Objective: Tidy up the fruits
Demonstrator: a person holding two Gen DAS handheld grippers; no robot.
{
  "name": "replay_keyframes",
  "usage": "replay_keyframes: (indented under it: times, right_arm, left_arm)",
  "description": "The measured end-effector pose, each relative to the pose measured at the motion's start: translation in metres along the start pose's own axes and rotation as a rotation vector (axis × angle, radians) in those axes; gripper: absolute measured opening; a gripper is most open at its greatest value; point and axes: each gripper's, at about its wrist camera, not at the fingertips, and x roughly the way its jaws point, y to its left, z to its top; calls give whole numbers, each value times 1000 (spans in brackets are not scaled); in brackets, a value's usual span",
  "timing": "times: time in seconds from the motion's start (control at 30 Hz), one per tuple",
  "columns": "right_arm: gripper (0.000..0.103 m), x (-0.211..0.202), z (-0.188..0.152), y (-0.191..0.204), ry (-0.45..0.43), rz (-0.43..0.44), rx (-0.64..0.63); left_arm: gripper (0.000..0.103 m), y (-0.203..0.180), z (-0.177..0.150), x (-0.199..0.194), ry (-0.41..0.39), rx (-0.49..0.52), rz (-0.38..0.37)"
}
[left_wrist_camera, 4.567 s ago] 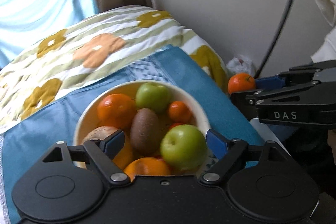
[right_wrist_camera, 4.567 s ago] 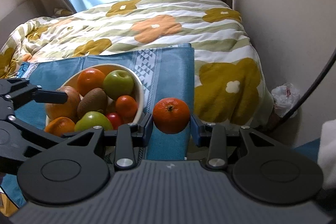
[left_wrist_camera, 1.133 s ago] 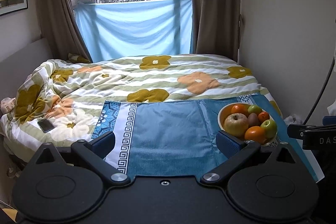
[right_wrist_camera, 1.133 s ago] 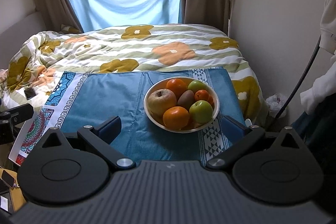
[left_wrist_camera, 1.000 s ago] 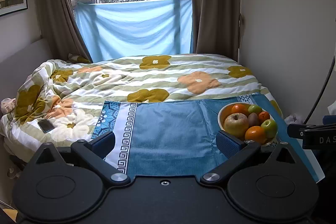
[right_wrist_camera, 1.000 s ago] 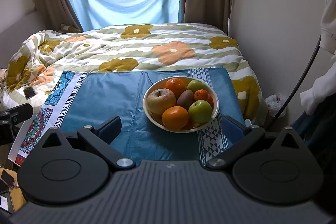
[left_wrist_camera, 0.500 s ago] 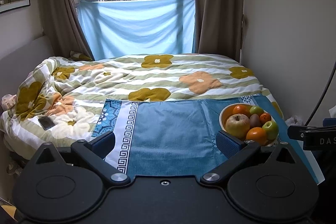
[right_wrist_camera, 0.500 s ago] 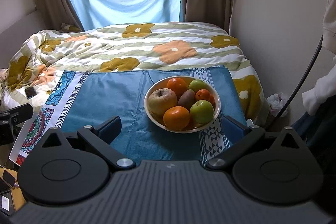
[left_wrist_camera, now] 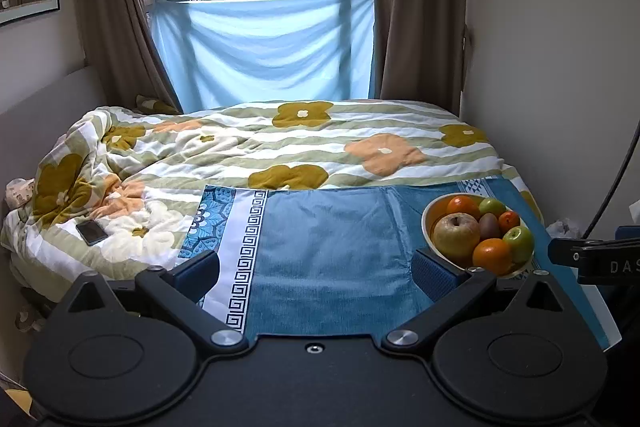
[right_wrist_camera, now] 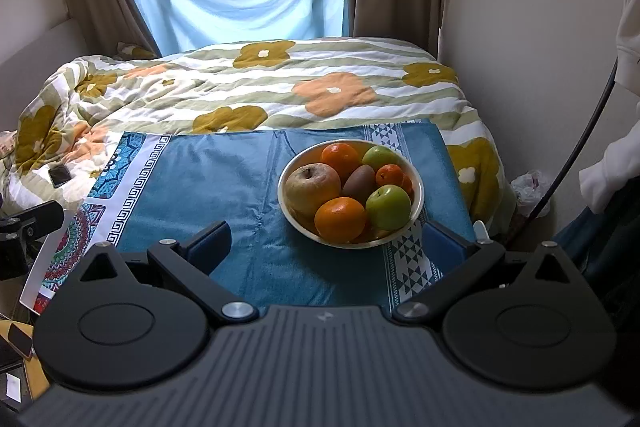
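A cream bowl [right_wrist_camera: 416, 201] [left_wrist_camera: 426, 223] of fruit rests on a blue patterned cloth [right_wrist_camera: 232, 183] [left_wrist_camera: 328, 239] at the foot of a bed. It holds a large yellow-brown apple [right_wrist_camera: 312, 187], two green apples [right_wrist_camera: 389, 207], oranges [right_wrist_camera: 340, 219], a kiwi [right_wrist_camera: 359, 181] and a small mandarin [right_wrist_camera: 389, 174]. My right gripper [right_wrist_camera: 326, 243] is open and empty, held back just in front of the bowl. Also open and empty, my left gripper [left_wrist_camera: 316, 269] hovers over the cloth with the bowl off to its right.
A flowered duvet [left_wrist_camera: 304, 143] covers the bed, with a phone [left_wrist_camera: 92, 231] on its left side. A wall and a black cable [right_wrist_camera: 576, 147] run along the right. A white plastic bag [right_wrist_camera: 532, 187] lies on the floor there. A person's white sleeve [right_wrist_camera: 612, 175] shows at far right.
4.6 s ago my right gripper held an orange beside the bowl; it is now open and empty. Both grippers have pulled back from the bowl and barely moved in the last second.
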Motion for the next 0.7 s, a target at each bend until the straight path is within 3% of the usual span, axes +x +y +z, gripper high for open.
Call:
replay_keyframes:
  times: [0.7]
  right_arm:
    - [103, 10, -3, -5, 39, 11, 7]
  left_arm:
    - [103, -7, -4, 7, 21, -7, 14]
